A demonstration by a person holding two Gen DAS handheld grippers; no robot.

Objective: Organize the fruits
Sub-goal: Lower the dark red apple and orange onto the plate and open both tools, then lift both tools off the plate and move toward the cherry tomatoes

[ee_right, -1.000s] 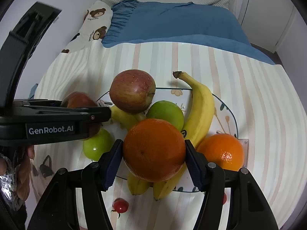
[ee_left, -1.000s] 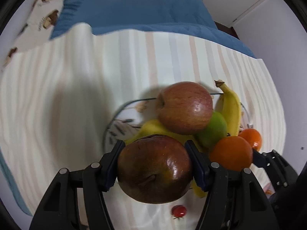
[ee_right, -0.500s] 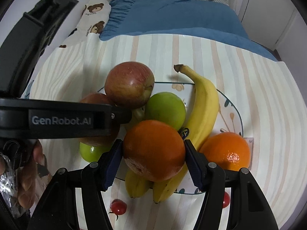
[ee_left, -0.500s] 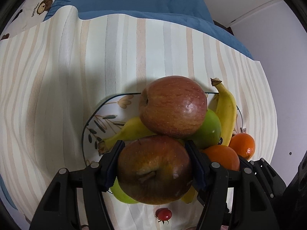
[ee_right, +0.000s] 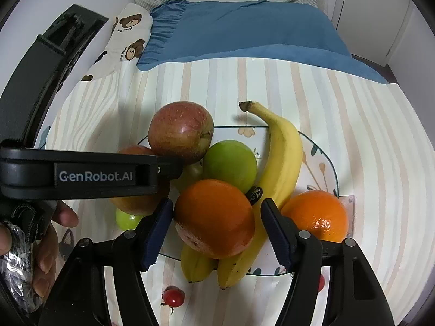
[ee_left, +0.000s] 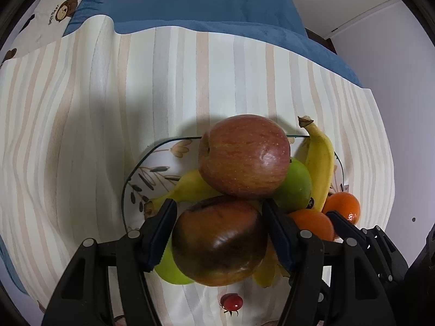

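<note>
A glass plate (ee_right: 327,163) with a leaf pattern holds a red apple (ee_right: 180,131), a green apple (ee_right: 231,163), bananas (ee_right: 282,146) and an orange (ee_right: 316,214). My left gripper (ee_left: 218,240) is shut on a dark red apple (ee_left: 220,244) over the plate's near left part. My right gripper (ee_right: 216,229) has its jaws slightly apart around an orange (ee_right: 214,217) resting on the pile; gaps show at both pads. In the left wrist view the plate (ee_left: 152,160), red apple (ee_left: 243,156) and a second green apple (ee_left: 170,270) also show.
A striped cloth (ee_right: 367,125) covers the table. Small red cherry tomatoes (ee_right: 172,296) lie on it in front of the plate. A blue blanket (ee_right: 244,32) and a bear-print pillow (ee_right: 127,38) lie behind. The left gripper body (ee_right: 81,175) crosses the right view.
My left gripper has carried the dark apple forward and down onto the plate's near left. My right gripper's jaws have loosened around the orange, which now rests on the pile.
</note>
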